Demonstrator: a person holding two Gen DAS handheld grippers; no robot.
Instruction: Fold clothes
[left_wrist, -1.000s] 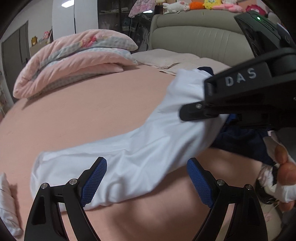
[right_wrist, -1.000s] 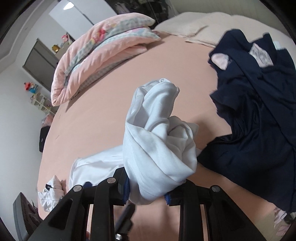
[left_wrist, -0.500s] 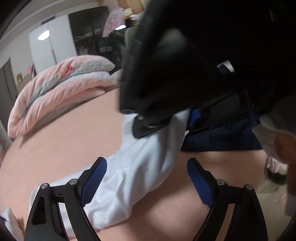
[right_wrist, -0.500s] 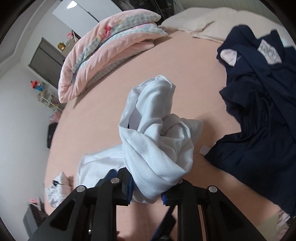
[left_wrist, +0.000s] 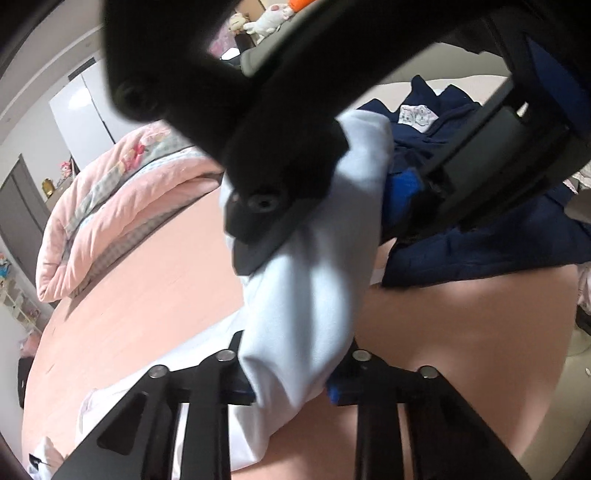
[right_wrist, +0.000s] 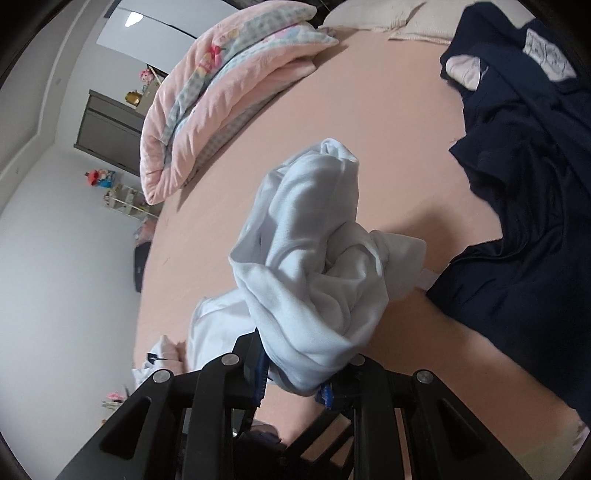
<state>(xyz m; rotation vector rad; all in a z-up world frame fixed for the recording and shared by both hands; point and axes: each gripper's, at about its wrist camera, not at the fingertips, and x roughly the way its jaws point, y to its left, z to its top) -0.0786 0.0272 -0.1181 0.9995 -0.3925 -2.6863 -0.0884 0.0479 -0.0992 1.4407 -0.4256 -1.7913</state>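
- The left gripper (left_wrist: 291, 373) was closing its jaws on the white garment (left_wrist: 314, 280), cloth between them.
- The right gripper (right_wrist: 291, 384) held the same garment's bunched end, lifted above the pink bed (right_wrist: 369, 110).
- A navy garment (right_wrist: 524, 206) lay beside it.

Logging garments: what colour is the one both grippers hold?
White garment, clearest in the right wrist view.

There is one white top (right_wrist: 314, 266) and one dark blue top (right_wrist: 524, 206) on one pink bed (right_wrist: 369, 110). One folded pink blanket (right_wrist: 221, 96) lies at the far left. Two grippers (left_wrist: 291, 380) (right_wrist: 291, 384) are here.
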